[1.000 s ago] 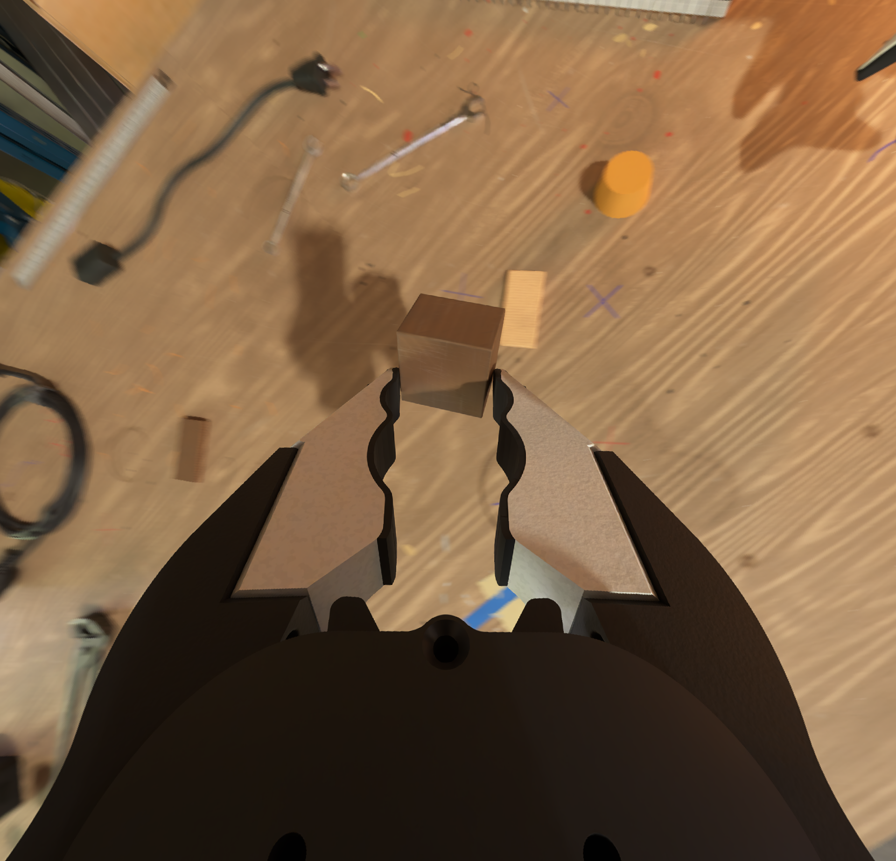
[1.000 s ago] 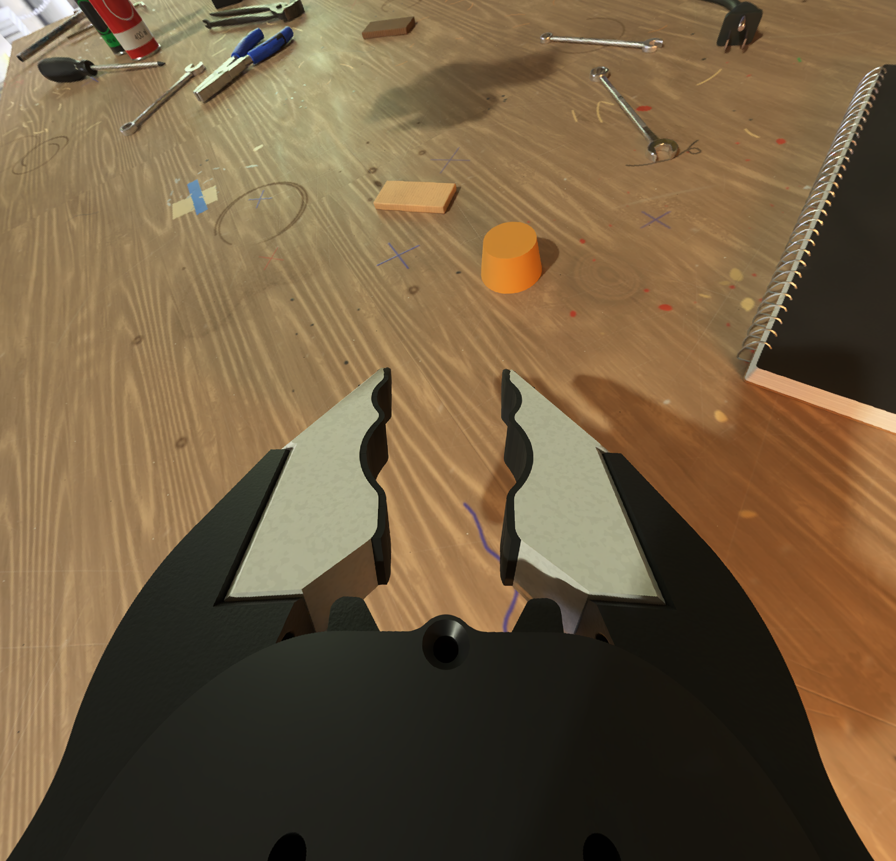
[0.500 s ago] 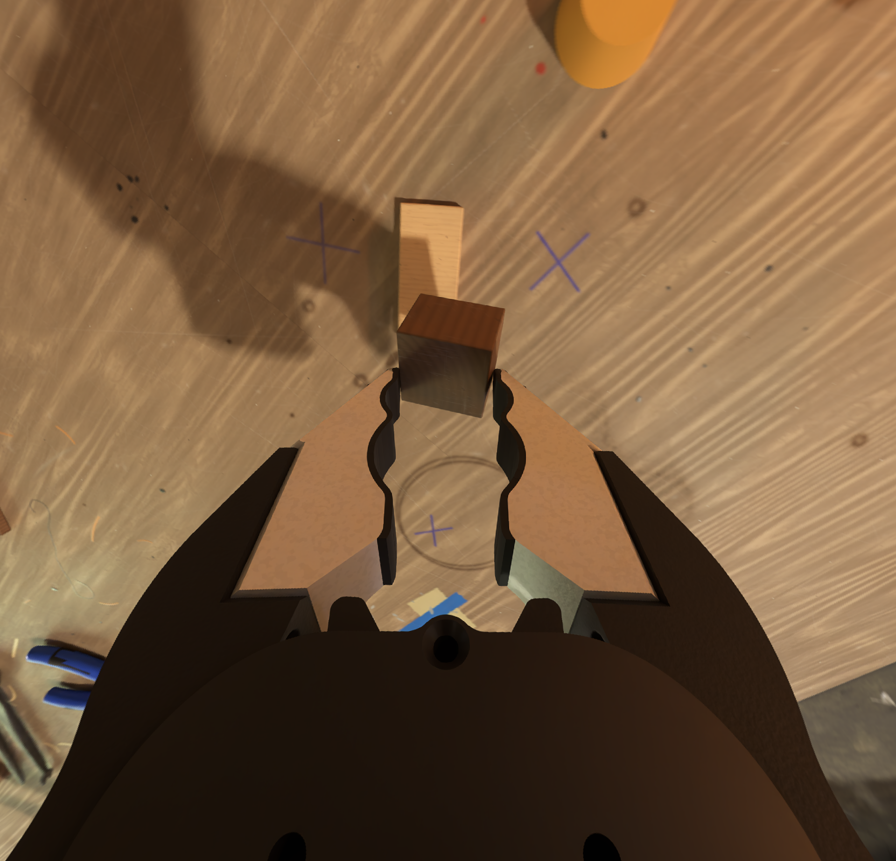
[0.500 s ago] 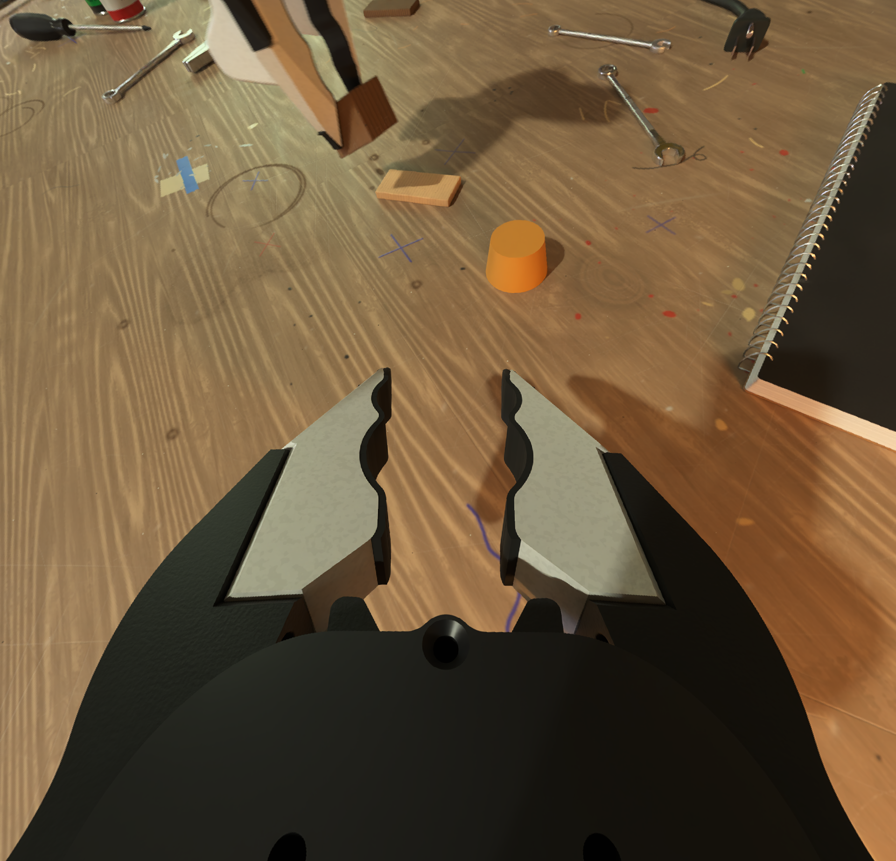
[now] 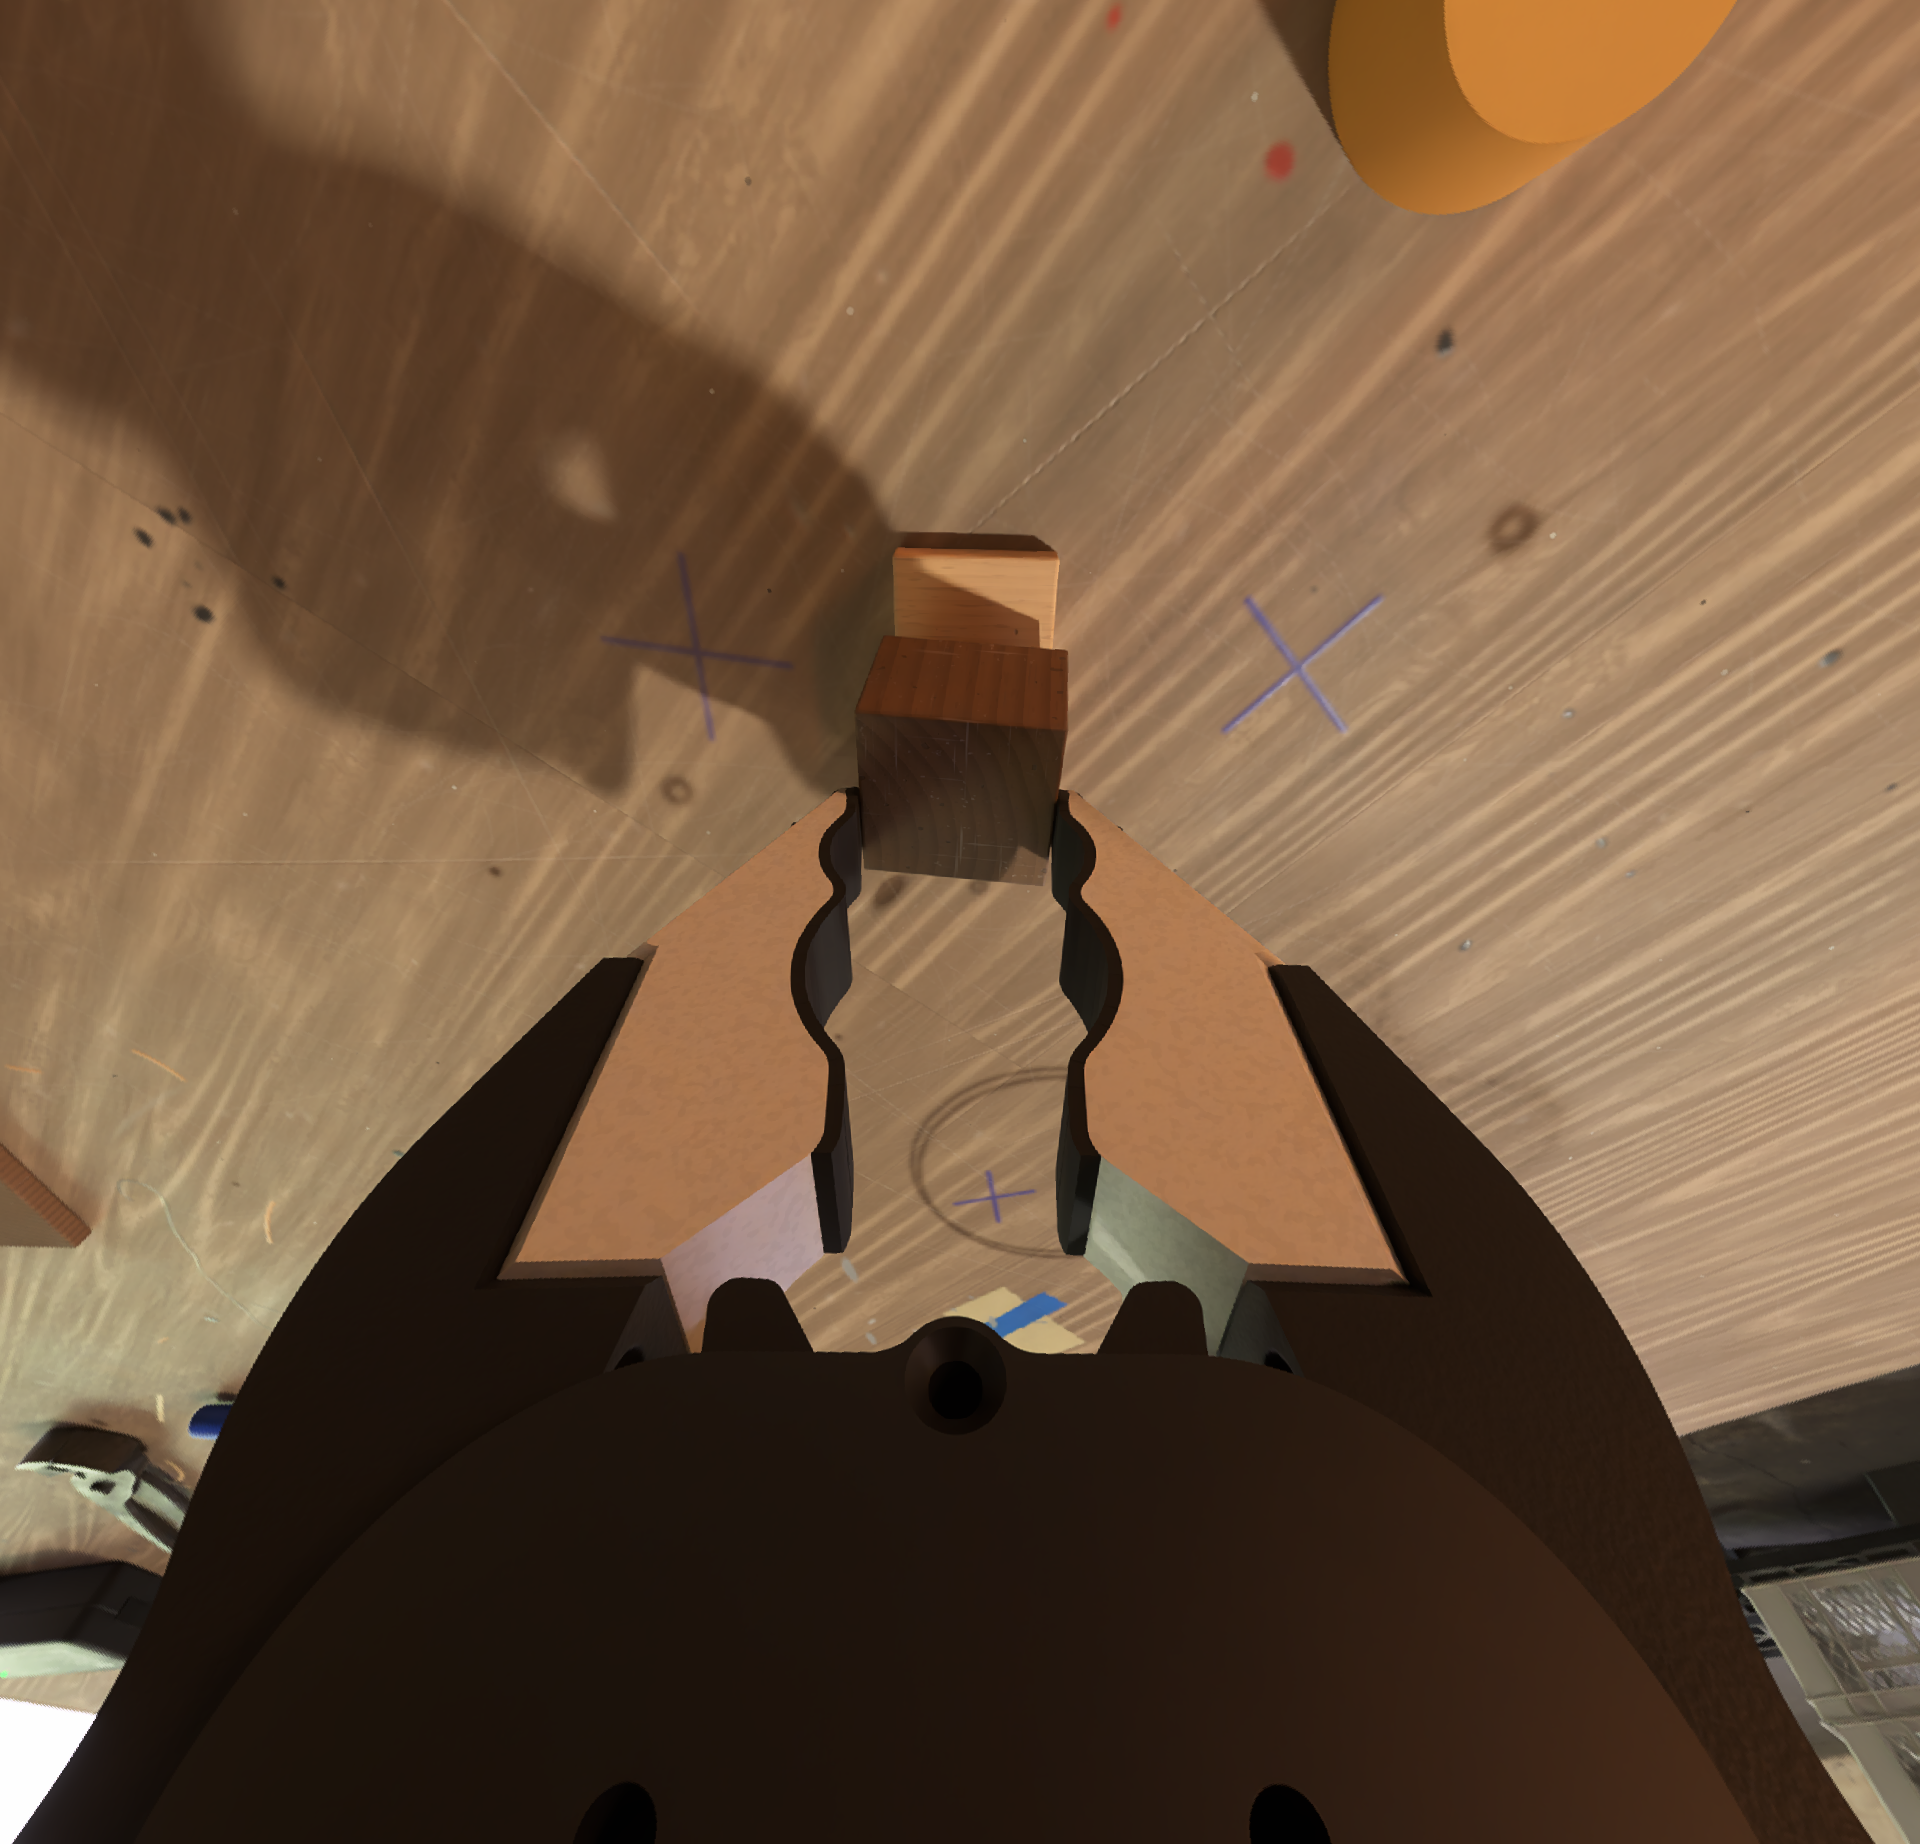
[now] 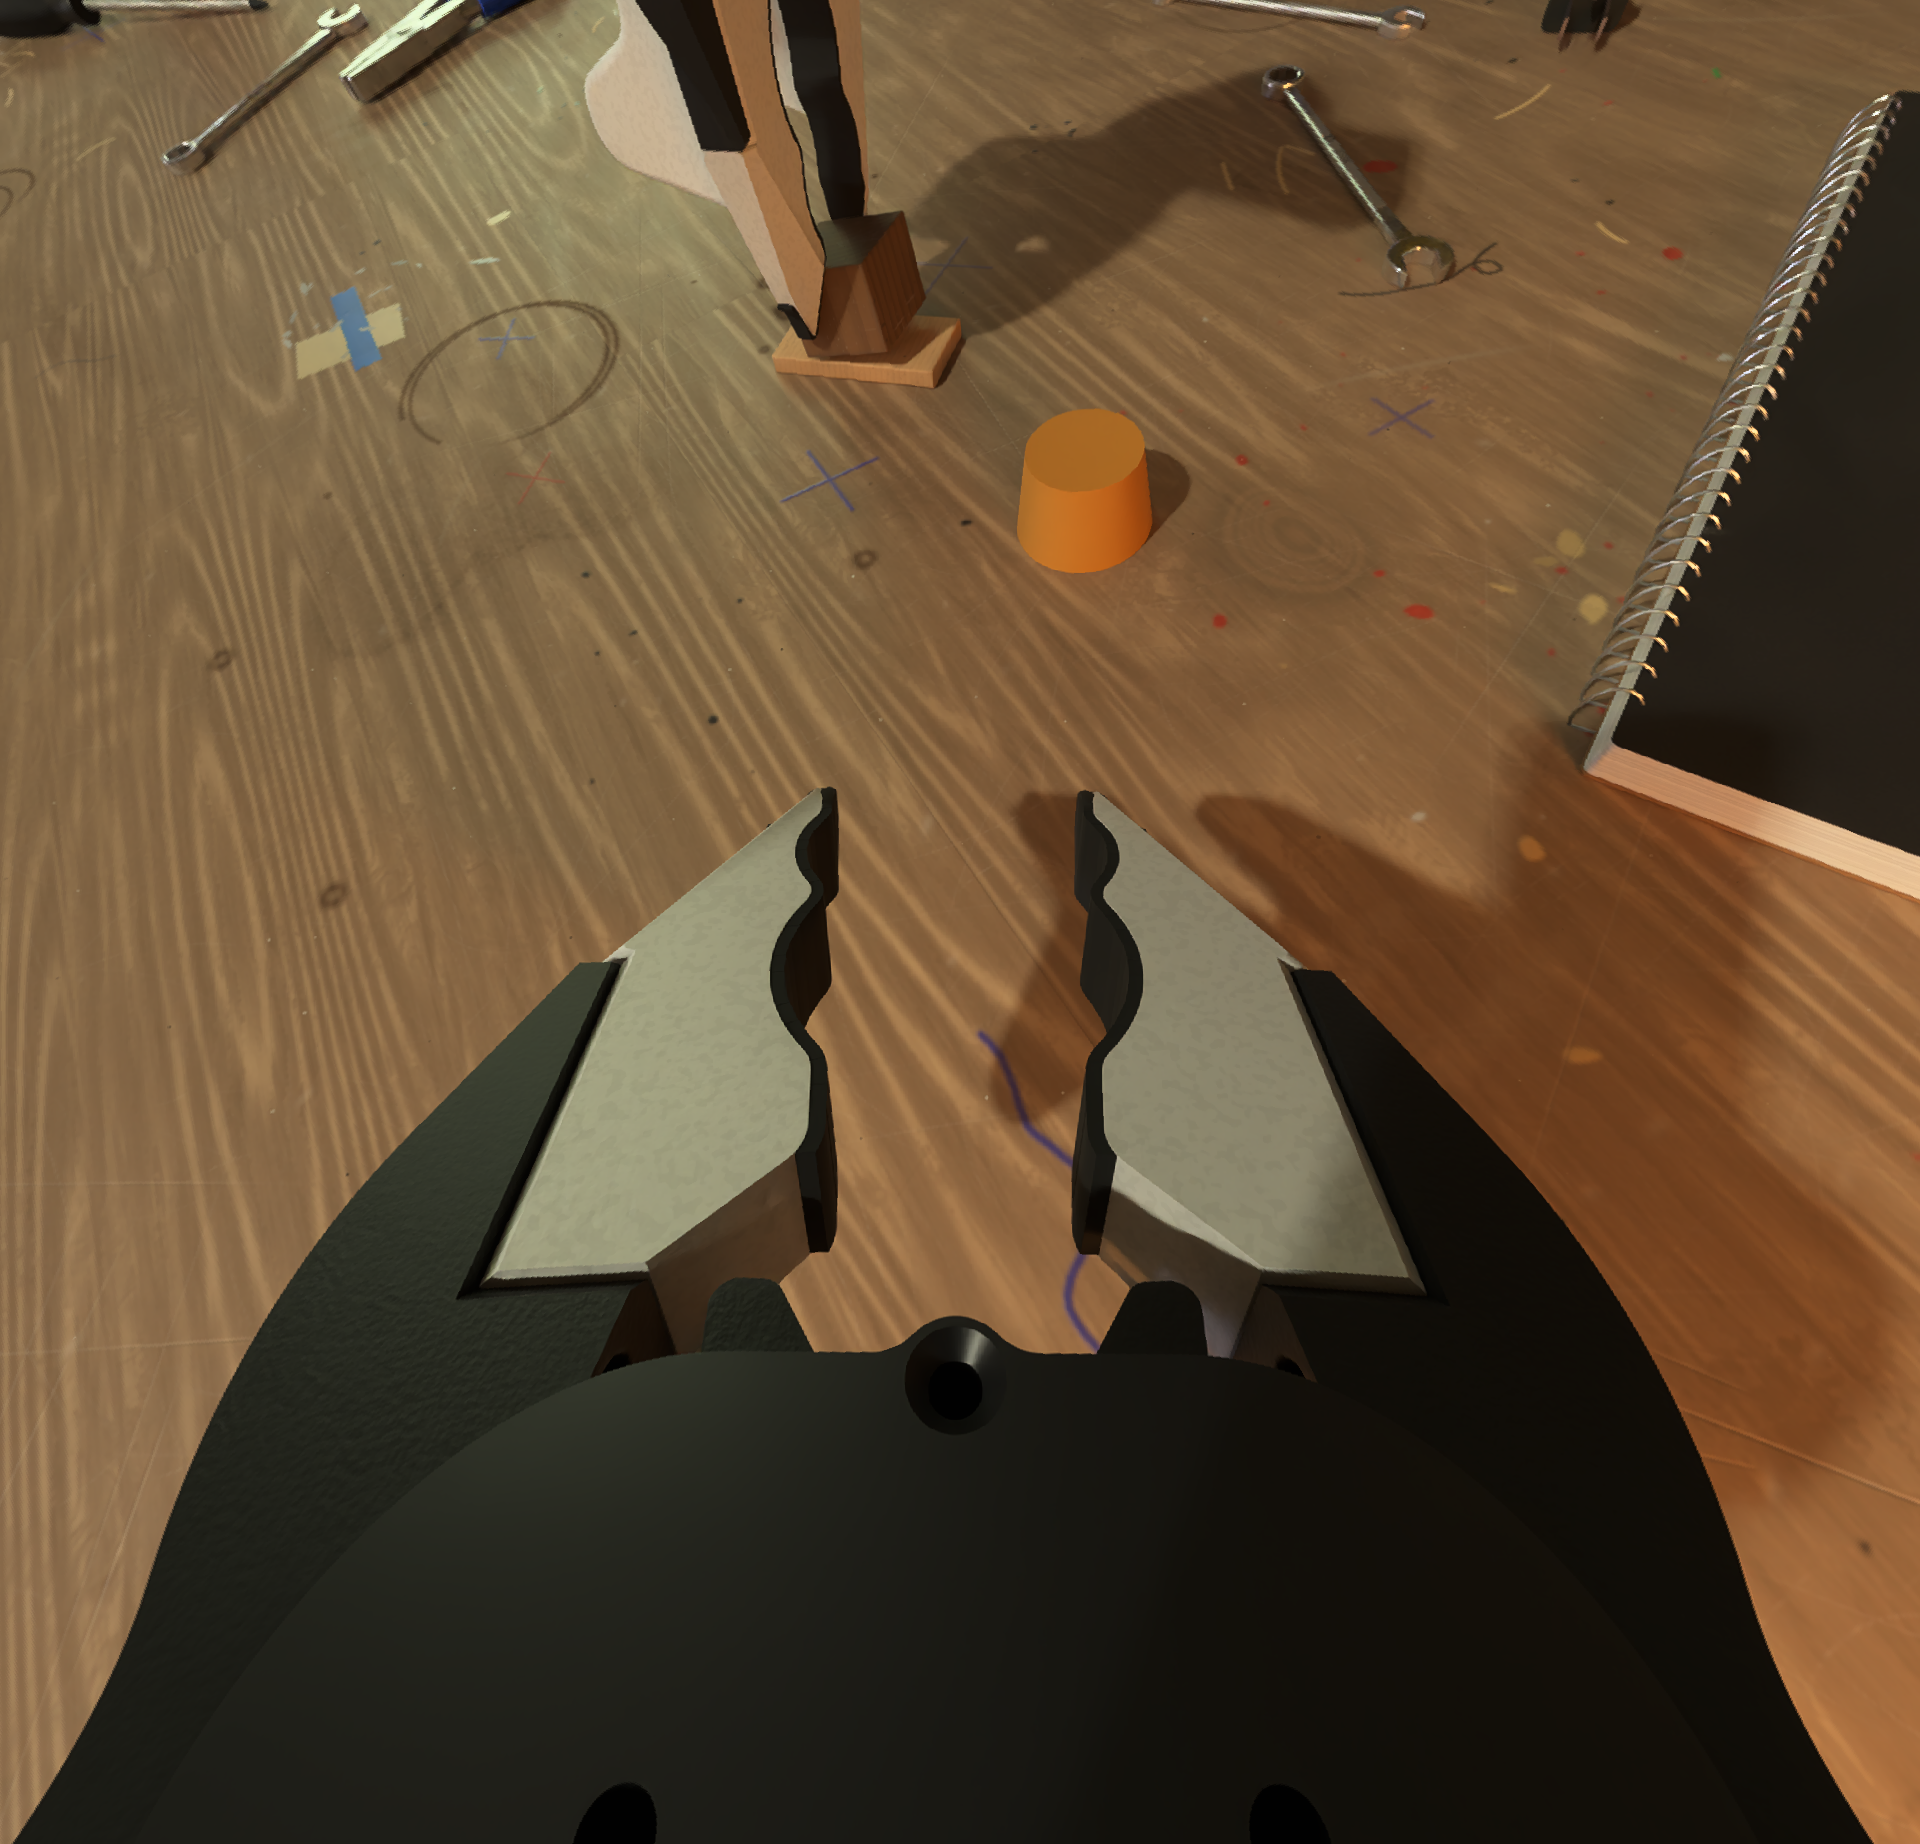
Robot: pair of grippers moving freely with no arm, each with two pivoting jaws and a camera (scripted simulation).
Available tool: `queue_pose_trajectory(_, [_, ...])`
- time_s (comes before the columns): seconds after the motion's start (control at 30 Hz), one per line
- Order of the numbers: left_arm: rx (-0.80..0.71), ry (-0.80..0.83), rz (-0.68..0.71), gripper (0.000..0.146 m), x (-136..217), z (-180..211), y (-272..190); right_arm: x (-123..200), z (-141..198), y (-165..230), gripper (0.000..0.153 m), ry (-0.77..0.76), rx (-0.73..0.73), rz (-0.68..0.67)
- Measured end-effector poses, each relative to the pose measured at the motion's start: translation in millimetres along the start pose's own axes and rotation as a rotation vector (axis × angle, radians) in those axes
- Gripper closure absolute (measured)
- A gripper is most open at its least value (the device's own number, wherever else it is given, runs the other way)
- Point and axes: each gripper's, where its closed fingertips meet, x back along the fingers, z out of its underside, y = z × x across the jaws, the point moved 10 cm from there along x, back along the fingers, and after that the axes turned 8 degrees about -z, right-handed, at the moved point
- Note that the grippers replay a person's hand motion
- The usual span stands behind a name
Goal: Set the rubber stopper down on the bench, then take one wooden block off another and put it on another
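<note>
The left gripper (image 5: 956, 828) jaws grip the dark wooden block (image 5: 961, 755), which rests on the flat pale block (image 6: 868, 360) (slightly tilted). The orange rubber stopper (image 6: 1084, 493) stands on the counter (image 6: 416, 755) nearby. The right gripper (image 6: 954, 807) jaws are open, holding nothing.

The left wrist view looks steeply down, close over the bench (image 5: 1455, 859). The right wrist view faces forward, low and farther back. Both show the orange stopper (image 5: 1538, 59) ahead.
</note>
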Motion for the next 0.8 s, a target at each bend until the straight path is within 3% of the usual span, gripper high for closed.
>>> queue_pose_trajectory(0.13, [0.004,-0.037,0.009,0.11,1,2,1,-1,0,0,0.107,0.004,0.006,0.001])
queue_pose_trajectory(0.23, [0.02,-0.085,0.005,0.067,10,5,2,-2,0,-1,0.107,0.007,0.003,-0.003])
queue_pose_trajectory(0.3, [0.024,-0.144,-0.032,0.057,22,8,5,-3,1,-2,0.107,0.011,0.001,-0.005])
queue_pose_trajectory(0.53, [0.096,-0.407,-0.125,0.049,71,6,22,-4,1,-6,0.107,0.014,-0.004,-0.01])
queue_pose_trajectory(0.7, [0.239,-0.391,0.045,0.045,57,-12,30,-6,2,-9,0.107,0.021,-0.009,-0.012])
queue_pose_trajectory(0.8, [0.324,-0.378,0.075,0.041,43,-28,31,-7,3,-10,0.107,0.023,-0.012,-0.018])
